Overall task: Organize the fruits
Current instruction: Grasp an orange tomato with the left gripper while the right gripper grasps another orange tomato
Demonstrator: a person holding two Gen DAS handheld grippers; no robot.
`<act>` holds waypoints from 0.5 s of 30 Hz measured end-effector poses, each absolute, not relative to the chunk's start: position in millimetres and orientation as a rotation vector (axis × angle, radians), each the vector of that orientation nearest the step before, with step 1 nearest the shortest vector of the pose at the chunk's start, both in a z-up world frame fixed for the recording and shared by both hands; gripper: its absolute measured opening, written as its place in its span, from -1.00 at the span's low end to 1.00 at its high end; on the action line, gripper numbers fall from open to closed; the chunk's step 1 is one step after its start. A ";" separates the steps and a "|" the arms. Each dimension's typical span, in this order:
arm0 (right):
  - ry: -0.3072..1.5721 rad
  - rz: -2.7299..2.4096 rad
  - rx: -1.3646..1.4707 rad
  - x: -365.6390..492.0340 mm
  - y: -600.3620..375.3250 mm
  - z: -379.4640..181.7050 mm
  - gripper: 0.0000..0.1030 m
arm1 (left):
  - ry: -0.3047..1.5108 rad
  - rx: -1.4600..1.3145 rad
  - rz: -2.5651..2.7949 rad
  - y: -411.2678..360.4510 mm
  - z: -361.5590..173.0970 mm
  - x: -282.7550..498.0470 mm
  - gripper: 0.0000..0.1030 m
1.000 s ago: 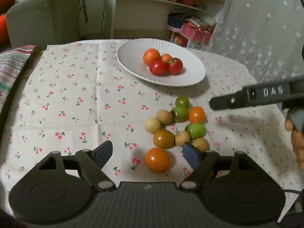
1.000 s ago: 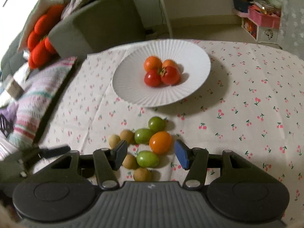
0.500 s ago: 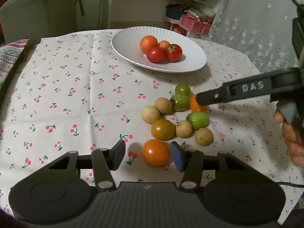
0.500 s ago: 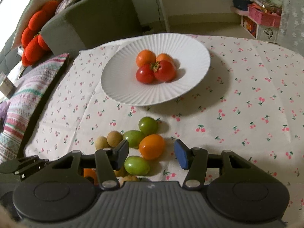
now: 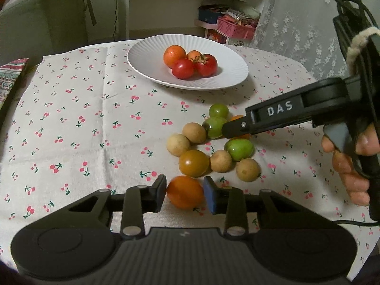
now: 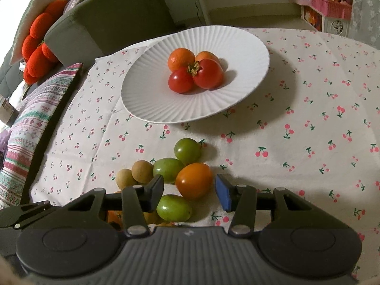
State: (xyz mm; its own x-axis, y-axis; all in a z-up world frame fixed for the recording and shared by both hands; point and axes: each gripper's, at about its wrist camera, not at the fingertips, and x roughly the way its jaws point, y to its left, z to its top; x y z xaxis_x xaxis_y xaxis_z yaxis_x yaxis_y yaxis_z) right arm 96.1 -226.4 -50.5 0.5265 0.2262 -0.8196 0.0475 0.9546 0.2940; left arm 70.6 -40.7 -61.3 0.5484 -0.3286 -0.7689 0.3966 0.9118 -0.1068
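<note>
Both tools' jaws have been closing around tomatoes since the earlier frames.
Orange tomato (image 5: 185, 192) at the tabletop's near edge sits clamped in the left tool (image 5: 184, 194); right tool (image 6: 189, 188), jaws apart, straddles another orange tomato (image 6: 194, 180). Squeeze gently, lift straight, then carry to the plate (image 5: 147, 66).

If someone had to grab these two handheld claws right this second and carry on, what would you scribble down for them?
Left gripper: fingers have just closed onto the nearest orange tomato; not lifted.
Right gripper: fingers have been closing around another orange tomato, a gap still showing on the blue pad's side.
Done: two red tomatoes and two orange fruits sit in the white ribbed plate.
Left: the green tomatoes, tan round fruits and a brownish tomato still clustered on the cherry-print tablecloth.
</note>
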 end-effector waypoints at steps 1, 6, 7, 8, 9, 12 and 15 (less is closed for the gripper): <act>1.015 0.110 0.287 96.7 -225.7 -51.6 -0.21 | 0.894 0.082 -0.429 -40.9 -61.4 70.6 -0.57; 1.020 0.114 0.275 96.2 -227.2 -51.0 -0.39 | 0.932 0.090 -0.413 -41.4 -66.4 72.4 -0.50; 1.019 0.112 0.275 95.8 -227.7 -50.9 -0.39 | 0.931 0.096 -0.414 -41.5 -67.2 72.2 -0.50; 1.019 0.111 0.273 95.5 -227.9 -50.9 -0.39 | 0.930 0.100 -0.418 -41.7 -67.7 72.4 -0.51; 1.018 0.111 0.273 95.2 -227.9 -50.8 -0.39 | 0.929 0.100 -0.424 -41.9 -67.6 72.5 -0.52; 1.016 0.115 0.264 95.3 -226.1 -50.0 -0.40 | 0.914 0.101 -0.437 -42.5 -64.9 72.3 -0.57; 1.016 0.121 0.255 95.3 -224.9 -48.8 -0.40 | 0.916 0.097 -0.442 -42.2 -65.0 72.5 -0.58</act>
State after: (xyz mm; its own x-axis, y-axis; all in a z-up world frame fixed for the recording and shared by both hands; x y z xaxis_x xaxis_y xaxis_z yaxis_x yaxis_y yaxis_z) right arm 95.3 -224.9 -48.8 0.5231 0.2176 -0.8240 0.0188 0.9637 0.2664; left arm 72.5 -42.2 -65.0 0.5263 -0.3280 -0.7845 0.4096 0.9063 -0.1042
